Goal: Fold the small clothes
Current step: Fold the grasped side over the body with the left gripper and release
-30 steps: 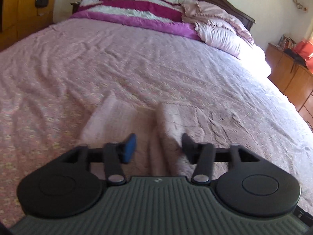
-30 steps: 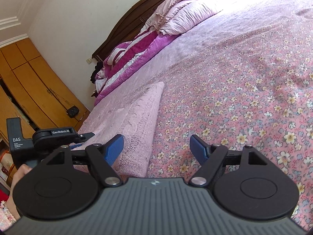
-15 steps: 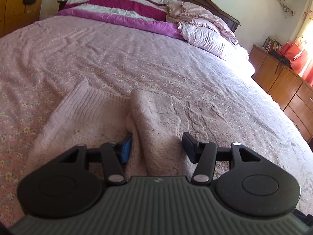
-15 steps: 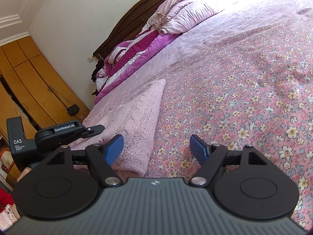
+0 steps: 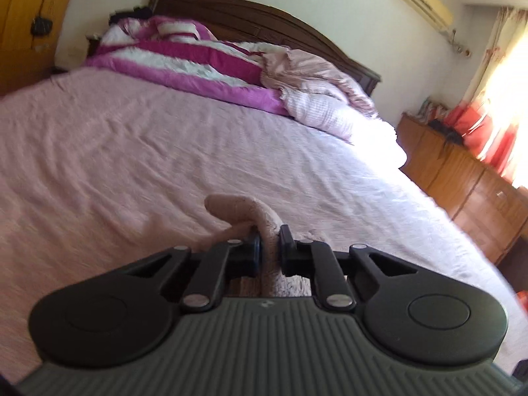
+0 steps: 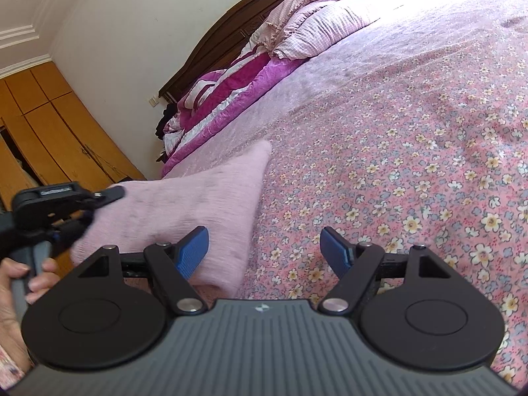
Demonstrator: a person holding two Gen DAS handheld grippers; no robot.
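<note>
- The knit point(image 6: 204, 204) is a pink, woolly garment lying on the bed point(image 6: 412, 138), near its edge, on the flowered sheet.
- Handling, as a judgement: it looks light, soft and limp. It will sag and drape from any single hold and will not keep a shape by itself. The fuzzy surface should grip well on the pads, so slipping is unlikely.
- Where to hold, as a judgement: take an edge or a corner, pinching through all layers at that point. A hold in the middle would only bunch the cloth.
- Left gripper point(image 5: 270, 247): the jaws have just been closing and now stand nearly together, clamped on a ridge of the knit. Cloth rises in a hump just ahead of the pads and hangs down between the arms.
- The right wrist view shows the left gripper point(image 6: 76, 217) at the near left end of the knit, with a hand point(image 6: 19, 280) around its handle. That end sits raised off the bed; the far corner lies flat.
- Right gripper point(image 6: 264, 250): the jaws stand wide apart and hold nothing. The left pad point(image 6: 193, 250) is over the near right edge of the knit; whether it touches the cloth cannot be told. The other pad is over bare sheet.
- Risk, as a judgement: lifting by one end alone may drag the far end and skew the fold.
</note>
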